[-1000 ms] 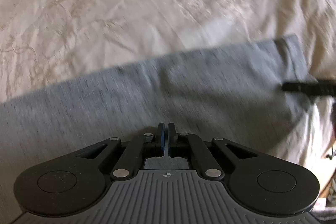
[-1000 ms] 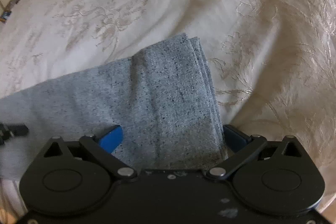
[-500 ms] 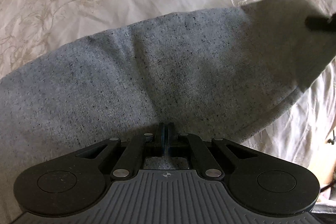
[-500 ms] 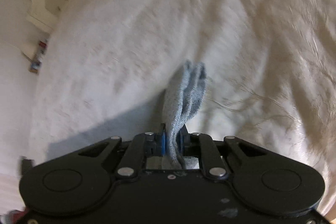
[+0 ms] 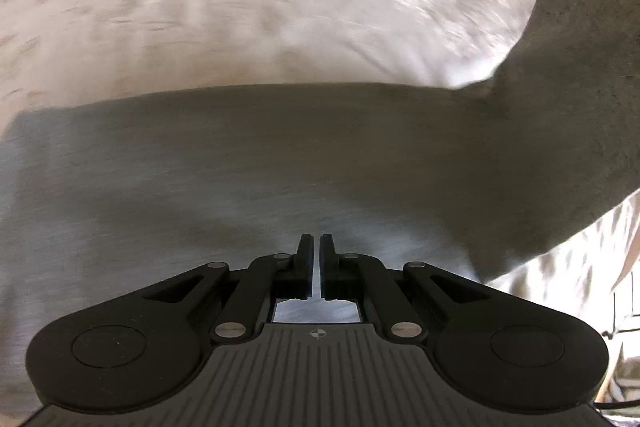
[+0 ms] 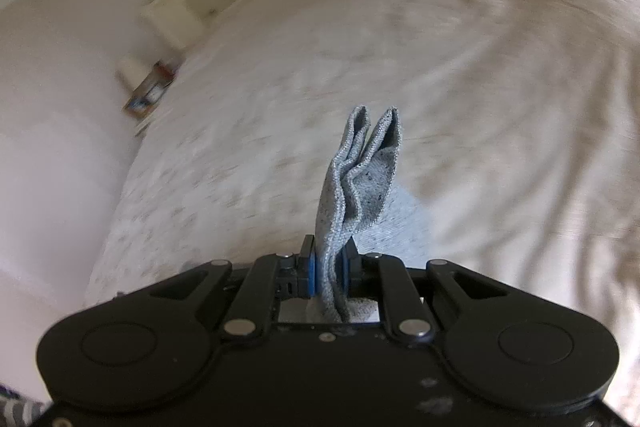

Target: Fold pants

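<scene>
The right hand-held gripper (image 6: 330, 263) pinches a bunched edge of the grey pants (image 5: 280, 167), lifted above the bed (image 5: 240, 7). The left hand-held gripper (image 5: 316, 251) is closed over the cloth; whether it grips is unclear.

Grey flecked knit pants (image 5: 304, 167), spread wide across the left wrist view over a pale embroidered bedspread, blurred by motion. One end raised at the right edge, standing up as a tall flap with a squared corner. In the right wrist view, hem end (image 6: 360, 179) bunched into several upright layers, edges ribbed and stitched, pinched at the bottom, two folded tips pointing up and slightly apart
</scene>
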